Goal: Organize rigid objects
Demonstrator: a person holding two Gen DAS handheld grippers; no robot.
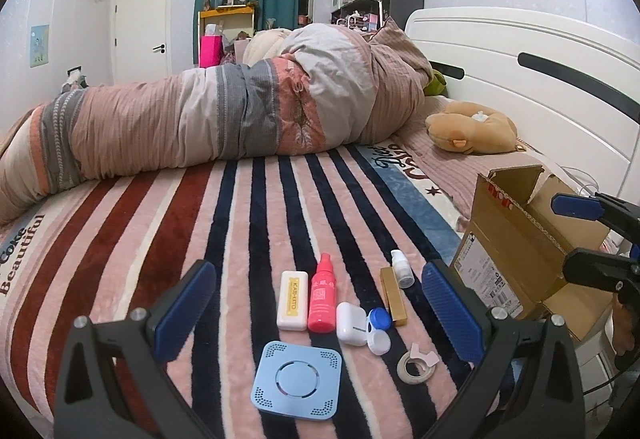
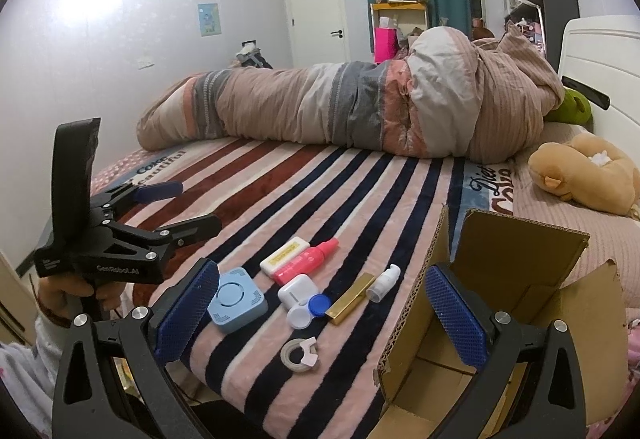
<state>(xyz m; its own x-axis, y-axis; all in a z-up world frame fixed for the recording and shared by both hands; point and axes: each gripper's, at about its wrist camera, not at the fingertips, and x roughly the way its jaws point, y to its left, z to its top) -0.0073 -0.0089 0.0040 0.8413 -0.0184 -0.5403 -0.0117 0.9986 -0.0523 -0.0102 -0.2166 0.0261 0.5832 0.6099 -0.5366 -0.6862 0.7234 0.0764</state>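
Note:
Small objects lie on the striped blanket: a blue square device, a white eraser, a pink bottle, a white earbud case, a blue-and-white lens case, a gold bar, a small white pump bottle and a tape roll. My left gripper is open and empty, hovering just before them. My right gripper is open and empty, with its right finger over the open cardboard box. The same objects show in the right view, such as the blue device.
A rolled duvet lies across the far side of the bed. A tan plush toy sits near the white headboard. The box stands at the bed's right edge. The bed's near edge is right below the grippers.

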